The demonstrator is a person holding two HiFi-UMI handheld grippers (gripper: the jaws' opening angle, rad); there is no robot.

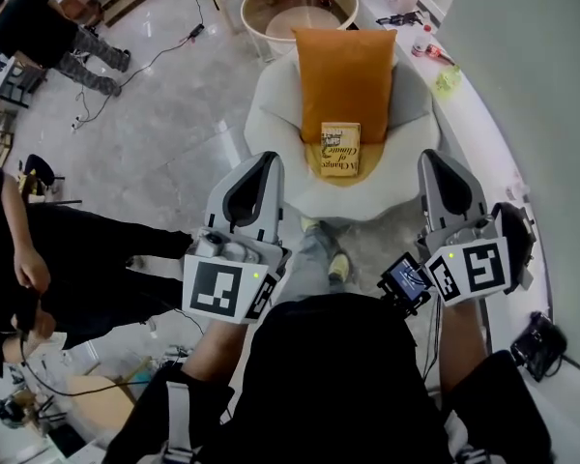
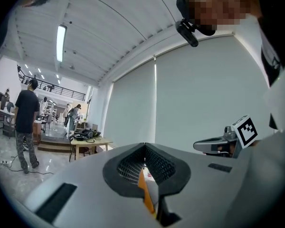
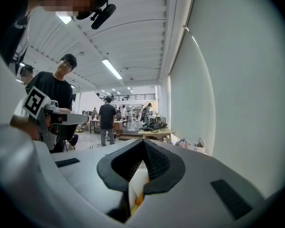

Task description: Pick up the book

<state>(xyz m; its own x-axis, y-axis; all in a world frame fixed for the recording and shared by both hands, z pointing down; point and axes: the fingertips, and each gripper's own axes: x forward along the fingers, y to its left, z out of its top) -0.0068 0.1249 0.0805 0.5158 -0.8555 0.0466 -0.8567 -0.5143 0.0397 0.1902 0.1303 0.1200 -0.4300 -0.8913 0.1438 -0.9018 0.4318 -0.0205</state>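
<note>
A tan book point(image 1: 339, 149) with dark lettering leans upright against an orange cushion point(image 1: 344, 80) on the seat of a white armchair point(image 1: 271, 114). My left gripper point(image 1: 268, 158) is held level short of the chair's front left, and my right gripper point(image 1: 433, 155) short of its front right. The book lies between and beyond them, untouched. In the left gripper view the jaws point(image 2: 144, 145) meet at their tips with nothing held. In the right gripper view the jaws point(image 3: 143, 141) are likewise shut and empty. Slivers of orange and white show below both jaw pairs.
A round wooden table point(image 1: 271, 8) stands behind the armchair. A white ledge point(image 1: 464, 95) with small items runs along the right wall. One person point(image 1: 39, 27) stands at the far left, another point(image 1: 10, 259) close at my left. A black bag point(image 1: 536, 346) lies at right.
</note>
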